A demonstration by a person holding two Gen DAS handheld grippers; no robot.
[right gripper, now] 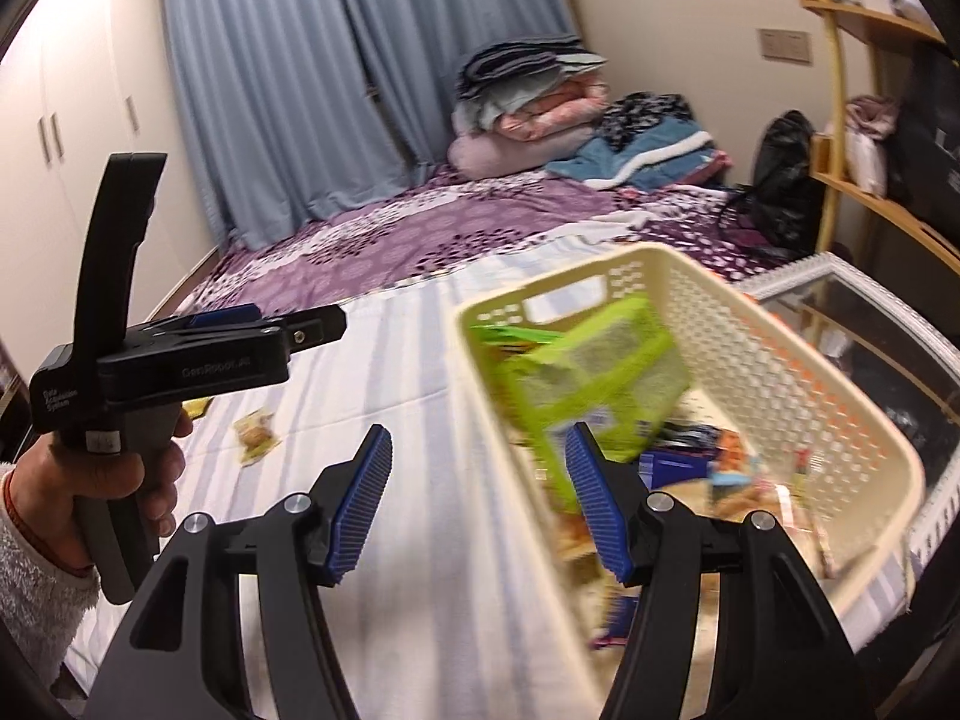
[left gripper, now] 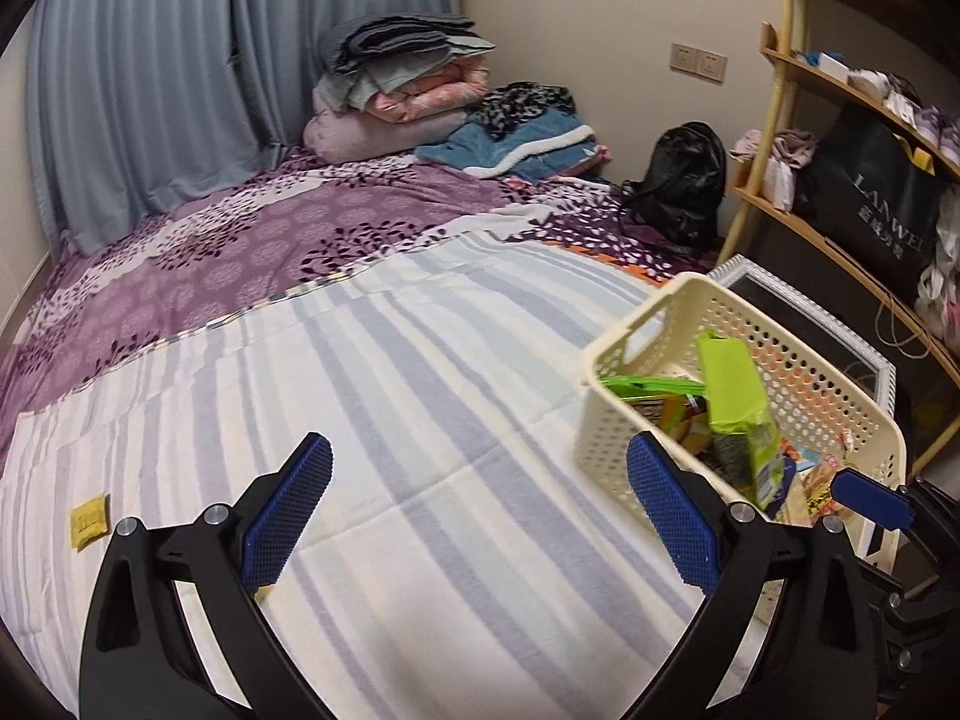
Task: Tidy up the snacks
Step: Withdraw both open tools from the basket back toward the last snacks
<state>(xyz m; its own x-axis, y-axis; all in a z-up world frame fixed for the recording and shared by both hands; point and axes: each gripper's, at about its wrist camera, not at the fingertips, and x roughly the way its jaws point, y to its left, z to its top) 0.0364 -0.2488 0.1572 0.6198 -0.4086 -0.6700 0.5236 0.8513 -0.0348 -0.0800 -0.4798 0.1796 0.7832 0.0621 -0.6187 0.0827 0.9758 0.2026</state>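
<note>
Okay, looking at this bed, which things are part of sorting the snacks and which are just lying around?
Part of the job:
cream basket
green snack pack in it
yellow packet on the striped sheet
small snack packet

Just lying about:
folded bedding pile
black backpack
wooden shelf

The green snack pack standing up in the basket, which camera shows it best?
The left wrist view: the green snack pack is sharp there, upright in the cream basket. The right wrist view shows it larger but motion-blurred.
</note>
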